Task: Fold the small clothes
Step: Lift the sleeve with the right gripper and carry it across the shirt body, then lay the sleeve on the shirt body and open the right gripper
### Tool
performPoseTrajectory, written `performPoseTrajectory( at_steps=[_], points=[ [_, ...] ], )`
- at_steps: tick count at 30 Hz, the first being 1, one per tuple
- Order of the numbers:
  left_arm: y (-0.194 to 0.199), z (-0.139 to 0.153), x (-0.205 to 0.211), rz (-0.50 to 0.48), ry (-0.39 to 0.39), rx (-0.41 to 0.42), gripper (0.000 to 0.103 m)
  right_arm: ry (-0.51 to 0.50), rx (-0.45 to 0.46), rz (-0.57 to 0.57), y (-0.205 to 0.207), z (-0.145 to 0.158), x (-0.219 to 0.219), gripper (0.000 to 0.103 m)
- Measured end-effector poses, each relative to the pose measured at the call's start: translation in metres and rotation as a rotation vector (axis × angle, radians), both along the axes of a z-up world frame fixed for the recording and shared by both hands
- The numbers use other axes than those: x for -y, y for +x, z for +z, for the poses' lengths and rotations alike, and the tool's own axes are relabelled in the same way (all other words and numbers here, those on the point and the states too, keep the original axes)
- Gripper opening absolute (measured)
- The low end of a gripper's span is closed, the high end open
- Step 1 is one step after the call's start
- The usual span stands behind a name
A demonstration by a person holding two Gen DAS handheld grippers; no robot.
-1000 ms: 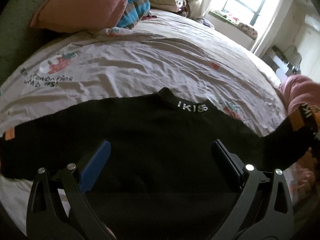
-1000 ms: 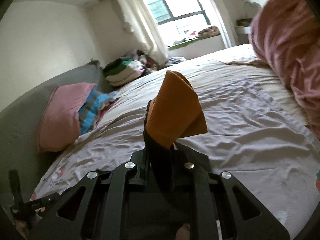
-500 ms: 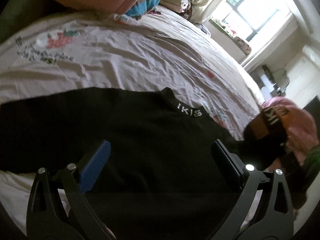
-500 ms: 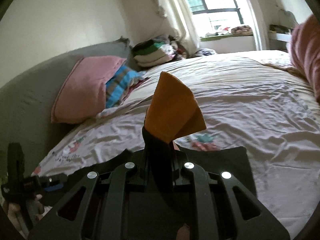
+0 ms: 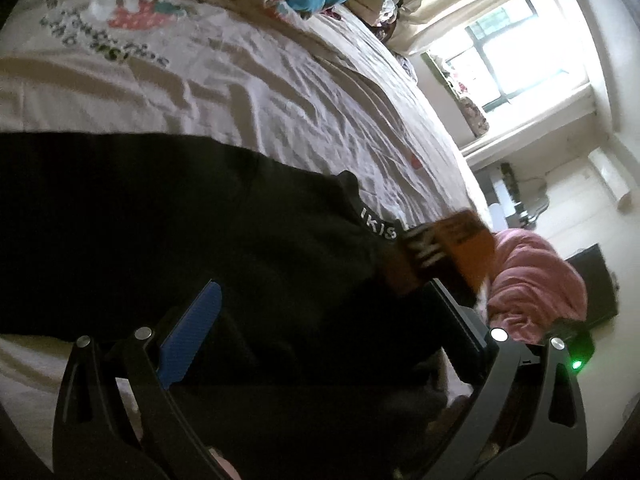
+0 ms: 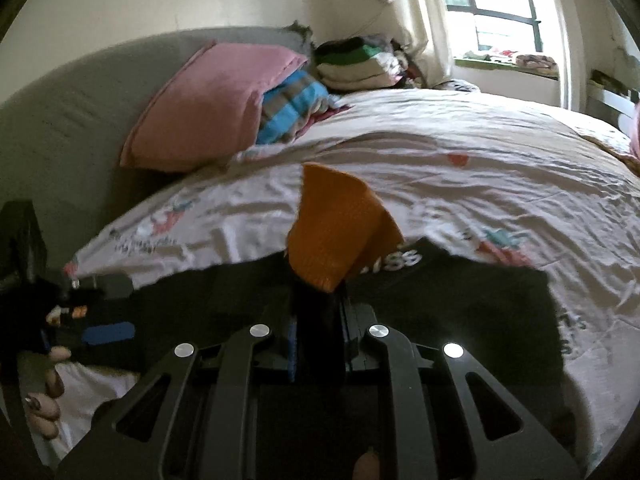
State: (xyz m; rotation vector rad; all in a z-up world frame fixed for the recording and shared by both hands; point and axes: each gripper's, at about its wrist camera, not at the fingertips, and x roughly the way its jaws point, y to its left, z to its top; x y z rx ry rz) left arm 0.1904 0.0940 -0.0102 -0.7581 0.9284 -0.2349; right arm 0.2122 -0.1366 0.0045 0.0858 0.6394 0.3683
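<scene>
Fingers: right gripper (image 6: 316, 340) clamps orange cuff (image 6: 336, 224) of black sweater (image 5: 160, 216); left gripper (image 5: 320, 320) spread wide.

The right gripper (image 6: 316, 344) pads are buried in the black sleeve, contact line unseen. The orange cuff (image 6: 334, 228) hides collar lettering just beyond the fingertips. In the left wrist view the cuff is motion-blurred, and the black sweater (image 5: 160, 220) runs off-frame left of the fingers.

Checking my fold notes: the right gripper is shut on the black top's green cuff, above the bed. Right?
Not quite: the cuff is orange, not green, as the right wrist view shows. The right gripper is indeed shut on it, over the black top on the bed.
</scene>
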Motion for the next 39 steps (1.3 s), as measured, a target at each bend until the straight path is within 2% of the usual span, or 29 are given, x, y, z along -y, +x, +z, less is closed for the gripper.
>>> performPoseTrajectory(
  at_steps=[3, 5, 7, 8, 10, 13, 16, 19, 21, 22, 23, 24, 29, 31, 33, 37, 39],
  points=[
    [0.002, -0.006, -0.002, 0.007, -0.014, -0.006, 0.093, -0.011, -0.016, 0.031, -0.001, -0.009, -0.010, 0.018],
    [0.003, -0.011, -0.001, 0.004, -0.042, -0.013, 0.093, 0.002, -0.038, 0.076, -0.004, -0.014, -0.015, 0.032],
    [0.003, -0.016, 0.002, -0.002, -0.054, -0.027, 0.092, 0.027, -0.047, 0.138, -0.013, -0.015, -0.019, 0.040],
    [0.004, -0.017, 0.002, -0.004, -0.054, -0.029, 0.091, 0.031, -0.047, 0.171, -0.017, -0.014, -0.021, 0.048],
    [0.006, -0.021, 0.006, -0.012, -0.050, -0.039, 0.090, 0.031, -0.061, 0.239, -0.026, -0.013, -0.024, 0.055],
    [0.007, -0.028, 0.012, -0.030, -0.059, -0.059, 0.088, 0.063, -0.074, 0.283, -0.036, -0.009, -0.019, 0.056],
    [0.009, -0.038, 0.020, -0.035, -0.002, -0.099, 0.082, 0.069, -0.071, 0.235, -0.038, -0.003, -0.001, 0.060],
    [0.013, -0.046, 0.032, -0.049, 0.042, -0.125, 0.058, 0.076, -0.082, 0.148, -0.036, -0.002, 0.023, 0.060],
    [0.017, -0.050, 0.043, -0.078, 0.086, -0.136, 0.031, 0.075, -0.092, 0.087, -0.032, -0.003, 0.039, 0.060],
    [0.019, -0.051, 0.049, -0.086, 0.127, -0.132, 0.025, 0.078, -0.105, 0.051, -0.029, -0.005, 0.051, 0.060],
    [0.020, -0.049, 0.055, -0.098, 0.161, -0.126, 0.012, 0.083, -0.113, 0.023, -0.029, -0.006, 0.061, 0.060],
    [0.021, -0.044, 0.061, -0.121, 0.182, -0.103, 0.006, 0.084, -0.122, -0.007, -0.028, -0.007, 0.071, 0.060],
    [0.011, -0.004, 0.061, -0.121, 0.229, 0.025, 0.005, 0.077, -0.158, -0.156, -0.022, -0.016, 0.121, 0.060],
    [0.005, 0.007, 0.057, -0.103, 0.277, 0.064, 0.005, 0.071, -0.178, -0.209, -0.018, -0.020, 0.137, 0.060],
    [0.004, 0.003, 0.055, -0.095, 0.335, 0.051, 0.005, 0.071, -0.196, -0.241, -0.014, -0.024, 0.145, 0.060],
    [0.001, -0.018, 0.049, -0.084, 0.372, -0.011, 0.006, 0.045, -0.229, -0.250, -0.010, -0.033, 0.144, 0.060],
    [-0.002, -0.024, 0.046, -0.064, 0.400, -0.031, 0.010, 0.021, -0.234, -0.223, -0.010, -0.035, 0.135, 0.060]
  ],
)
